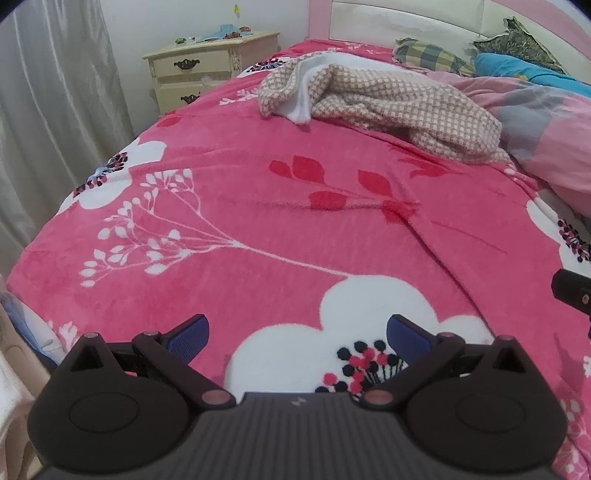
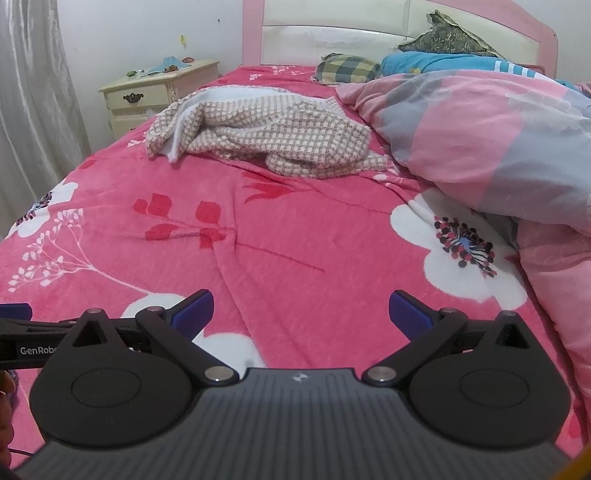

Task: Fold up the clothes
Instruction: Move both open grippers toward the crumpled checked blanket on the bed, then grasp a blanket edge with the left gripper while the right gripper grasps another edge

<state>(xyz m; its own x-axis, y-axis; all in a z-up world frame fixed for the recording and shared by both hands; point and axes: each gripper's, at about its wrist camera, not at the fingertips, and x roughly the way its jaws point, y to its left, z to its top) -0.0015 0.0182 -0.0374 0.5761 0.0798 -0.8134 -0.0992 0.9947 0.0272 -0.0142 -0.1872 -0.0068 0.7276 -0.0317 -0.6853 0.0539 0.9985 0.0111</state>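
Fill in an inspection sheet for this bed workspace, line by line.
Surface: pink floral fleece blanket on the bed, mildly creased.
Job's things: crumpled beige-and-white checked garment, unfolded, at the far end.
Clutter: pink-and-grey bunched duvet at right; plaid pillow.
Grippers: left claw open, empty; right claw open, empty.
Cables: nothing seen.
Surroundings: cream bedside cabinet, grey curtain, pink headboard.

Even, soft indoor light — faint shadows (dark fisheye corners), edges bowed, slightly grainy.
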